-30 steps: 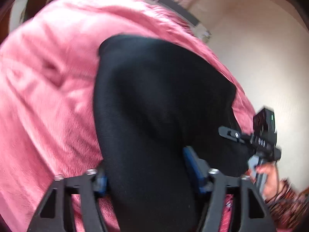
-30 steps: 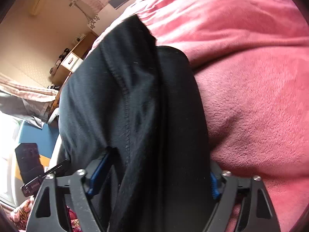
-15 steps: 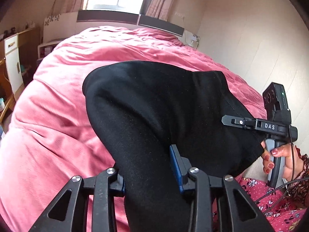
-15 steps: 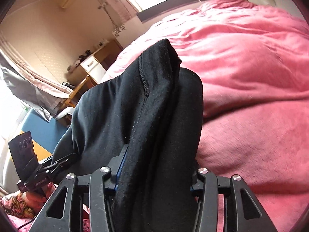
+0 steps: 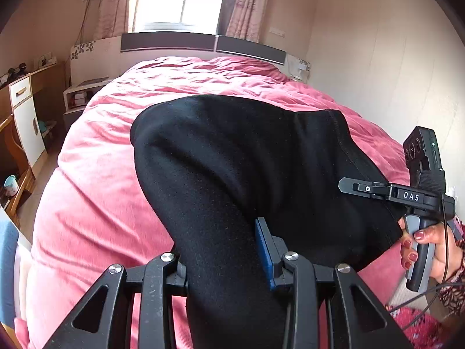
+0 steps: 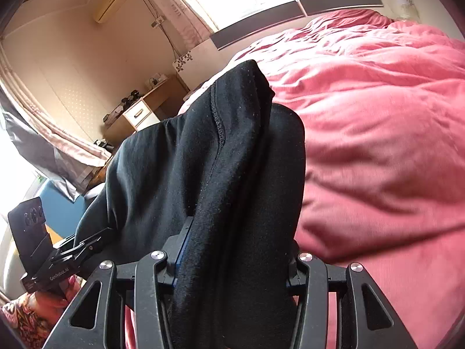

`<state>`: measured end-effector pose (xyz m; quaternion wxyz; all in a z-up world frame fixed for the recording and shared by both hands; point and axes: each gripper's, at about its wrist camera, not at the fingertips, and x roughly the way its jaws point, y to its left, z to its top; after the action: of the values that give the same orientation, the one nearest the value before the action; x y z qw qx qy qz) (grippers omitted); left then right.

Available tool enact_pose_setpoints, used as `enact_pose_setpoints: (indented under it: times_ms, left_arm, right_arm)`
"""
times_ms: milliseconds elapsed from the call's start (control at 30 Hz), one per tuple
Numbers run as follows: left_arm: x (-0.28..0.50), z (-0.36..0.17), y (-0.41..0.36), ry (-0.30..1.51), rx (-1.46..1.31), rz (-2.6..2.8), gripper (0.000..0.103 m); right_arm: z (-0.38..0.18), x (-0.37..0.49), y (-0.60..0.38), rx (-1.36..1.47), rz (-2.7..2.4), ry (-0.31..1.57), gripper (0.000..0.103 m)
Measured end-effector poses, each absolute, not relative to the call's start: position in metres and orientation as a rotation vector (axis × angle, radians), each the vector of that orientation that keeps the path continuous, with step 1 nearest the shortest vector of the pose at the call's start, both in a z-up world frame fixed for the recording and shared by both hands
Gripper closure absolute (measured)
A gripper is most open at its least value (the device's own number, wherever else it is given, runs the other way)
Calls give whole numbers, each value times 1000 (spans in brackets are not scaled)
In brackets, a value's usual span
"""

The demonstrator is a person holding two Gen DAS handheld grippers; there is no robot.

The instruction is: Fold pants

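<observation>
Left wrist view: black pants (image 5: pixel 232 174) are clamped in the left gripper (image 5: pixel 223 256) and, likewise, the right gripper (image 6: pixel 235 250), bunched and raised over the pink bedspread (image 5: pixel 96 192).

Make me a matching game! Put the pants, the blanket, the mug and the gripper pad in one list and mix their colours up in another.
Things:
1. pants
2. blanket
3. mug
4. gripper pad

Colours:
A. dark blue
B. black
C. pale teal
D. pink

Pairs: 1-B, 2-D, 3-C, 4-A
</observation>
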<state>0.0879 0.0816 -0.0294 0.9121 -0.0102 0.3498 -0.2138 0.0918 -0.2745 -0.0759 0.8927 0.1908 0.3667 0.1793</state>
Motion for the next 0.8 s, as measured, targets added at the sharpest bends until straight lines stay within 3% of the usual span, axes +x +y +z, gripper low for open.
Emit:
enact_pose_setpoints:
  times_ms: [800]
  left_arm:
    - [226,-37,87,753,-57,-326,67]
  right_arm:
    - [-74,237,-269,339,321,756,55]
